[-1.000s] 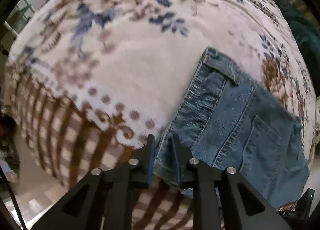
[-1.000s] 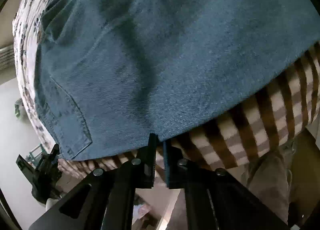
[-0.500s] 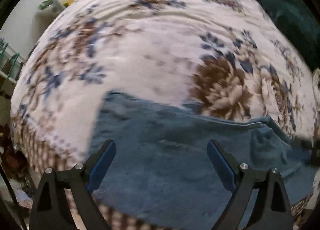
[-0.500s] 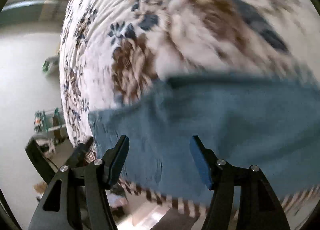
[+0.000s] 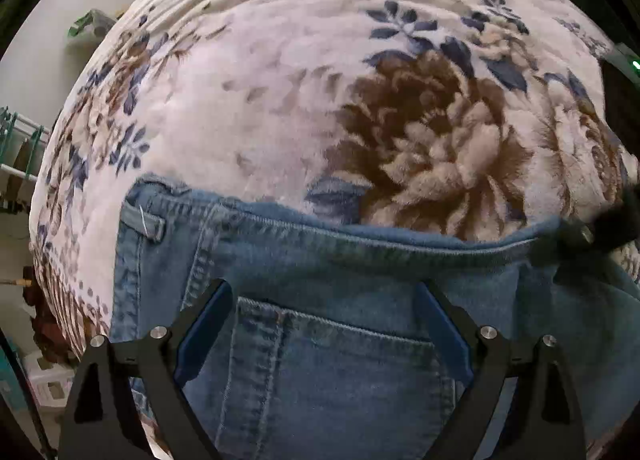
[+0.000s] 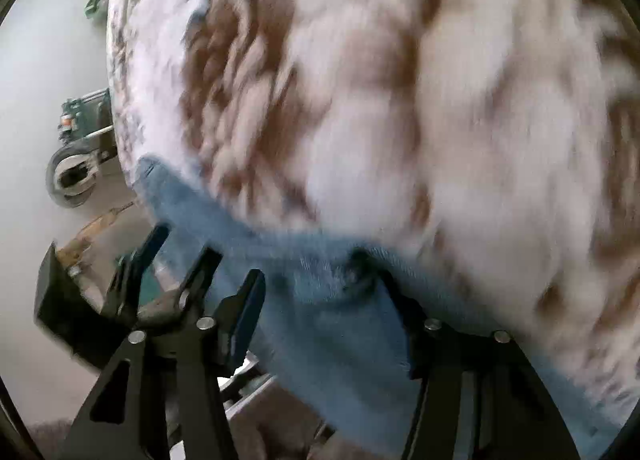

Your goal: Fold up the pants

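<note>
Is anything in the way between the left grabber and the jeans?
No, nothing visible. The left gripper is open right over the jeans, which lie on the flowery blanket. Only bare denim shows between its fingers.

Soft even indoor light, left wrist view sharp, right wrist view motion-blurred, fisheye bending, dark corners

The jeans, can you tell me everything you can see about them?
The jeans are faded blue denim with pale stitched seams. A back pocket faces up, and a belt loop sits near the left corner. They lie flat on a fluffy flowered blanket, waistband toward the flowers. The left gripper hangs wide open above the pocket. The right gripper is also open over the denim, though that view is blurred.
</note>
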Action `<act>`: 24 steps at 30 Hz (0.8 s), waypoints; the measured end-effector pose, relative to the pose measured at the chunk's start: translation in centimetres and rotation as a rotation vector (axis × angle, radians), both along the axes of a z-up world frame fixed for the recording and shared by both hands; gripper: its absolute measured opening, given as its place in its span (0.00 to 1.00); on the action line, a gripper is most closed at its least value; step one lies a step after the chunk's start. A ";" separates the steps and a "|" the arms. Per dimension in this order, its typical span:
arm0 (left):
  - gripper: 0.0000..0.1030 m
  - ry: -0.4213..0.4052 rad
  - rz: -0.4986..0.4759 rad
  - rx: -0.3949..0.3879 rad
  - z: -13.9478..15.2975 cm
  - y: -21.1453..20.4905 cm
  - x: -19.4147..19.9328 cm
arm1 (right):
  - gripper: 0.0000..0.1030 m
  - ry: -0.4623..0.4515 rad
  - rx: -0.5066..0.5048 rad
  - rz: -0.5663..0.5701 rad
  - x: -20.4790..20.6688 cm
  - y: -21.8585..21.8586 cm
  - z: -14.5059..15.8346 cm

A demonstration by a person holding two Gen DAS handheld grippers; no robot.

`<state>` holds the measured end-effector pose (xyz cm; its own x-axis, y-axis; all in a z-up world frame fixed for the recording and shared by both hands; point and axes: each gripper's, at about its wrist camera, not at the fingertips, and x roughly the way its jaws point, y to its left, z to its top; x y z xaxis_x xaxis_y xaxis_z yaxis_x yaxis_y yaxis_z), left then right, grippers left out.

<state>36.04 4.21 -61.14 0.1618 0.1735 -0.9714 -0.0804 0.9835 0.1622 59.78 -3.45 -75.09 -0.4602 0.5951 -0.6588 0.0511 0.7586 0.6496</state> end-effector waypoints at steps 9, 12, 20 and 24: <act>0.90 0.024 0.016 -0.016 -0.3 0.2 -0.1 | 0.57 -0.019 0.150 0.062 0.9 -1.6 1.1; 0.91 0.029 0.024 -0.022 -0.5 0.5 0.0 | 0.57 -0.032 0.139 0.093 1.1 -2.1 0.7; 0.91 0.023 0.016 -0.021 -0.8 0.7 0.0 | 0.63 -0.038 0.261 0.182 0.0 1.3 0.2; 0.91 0.024 0.027 -0.032 -0.6 0.8 -0.1 | 0.63 0.065 0.383 0.333 -2.3 0.8 1.2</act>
<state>35.93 4.98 -61.77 0.1343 0.1467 -0.9800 -0.1038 0.9856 0.1333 57.45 -2.66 -73.87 -0.6988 0.6025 -0.3855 -0.1028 0.4488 0.8877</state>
